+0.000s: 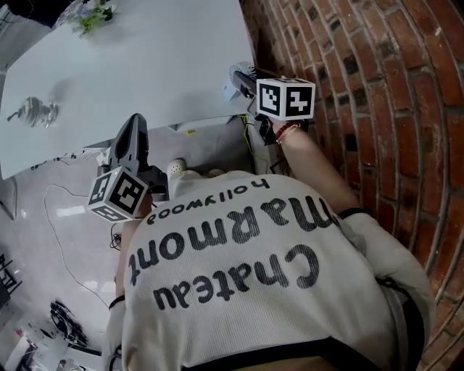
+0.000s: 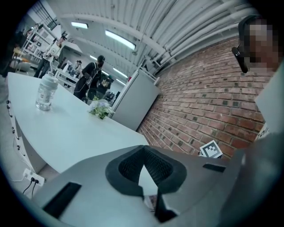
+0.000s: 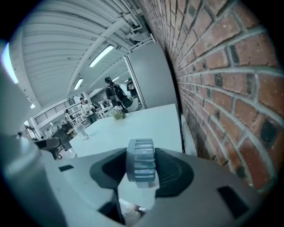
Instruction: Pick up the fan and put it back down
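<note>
A small grey fan (image 3: 141,160) with a ribbed round rim sits between the pads of my right gripper (image 3: 141,170), which is shut on it. From the head view the fan (image 1: 231,85) is at the near right corner of the white table (image 1: 145,65), with the right gripper (image 1: 246,75) on it from the wall side. Whether it rests on the table or hangs just above it, I cannot tell. My left gripper (image 1: 135,122) is below the table's near edge, pointing toward it. Its fingertips (image 2: 144,150) meet with nothing between them.
A brick wall (image 1: 362,87) runs close along the table's right side. A clear water bottle (image 1: 32,111) stands at the table's left and a small bunch of flowers (image 1: 93,14) at its far end. Cables (image 1: 65,210) lie on the floor. People (image 2: 91,75) stand far behind the table.
</note>
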A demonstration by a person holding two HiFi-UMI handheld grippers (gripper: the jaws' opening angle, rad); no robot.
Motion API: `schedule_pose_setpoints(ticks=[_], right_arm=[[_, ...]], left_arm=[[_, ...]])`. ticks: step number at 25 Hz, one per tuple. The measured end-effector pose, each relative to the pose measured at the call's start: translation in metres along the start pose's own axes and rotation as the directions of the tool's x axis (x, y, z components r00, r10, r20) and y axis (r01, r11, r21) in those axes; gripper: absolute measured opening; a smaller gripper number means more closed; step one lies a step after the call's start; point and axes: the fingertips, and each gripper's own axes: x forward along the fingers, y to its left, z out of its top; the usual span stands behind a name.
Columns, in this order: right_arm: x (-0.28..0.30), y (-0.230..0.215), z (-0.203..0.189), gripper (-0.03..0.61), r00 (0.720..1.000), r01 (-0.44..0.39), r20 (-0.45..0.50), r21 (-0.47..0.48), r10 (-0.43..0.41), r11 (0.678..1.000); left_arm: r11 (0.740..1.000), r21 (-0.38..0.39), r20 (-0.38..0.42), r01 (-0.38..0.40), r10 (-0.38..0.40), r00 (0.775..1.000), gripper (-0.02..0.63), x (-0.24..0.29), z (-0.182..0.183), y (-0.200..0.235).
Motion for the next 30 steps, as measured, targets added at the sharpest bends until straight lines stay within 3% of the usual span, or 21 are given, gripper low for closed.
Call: schedule_pose_setpoints(ticks=[22,30], right_arm=[[0.001,0.022,-0.004,0.182,1.0,-0.01,-0.008,-0.189,0.009,0.982],[0.001,0.026,-0.007,0.183,1.0,-0.014,-0.012,-0.215,0.012,0.977]], left_arm=[[0.999,-0.02,0.026,-0.046,0.047,0.999,0.002,-0.022,-0.007,0.004],[0.998,-0.018,0.035,-0.052,0.053,0.998,0.002,-0.026,-0.007,0.004]])
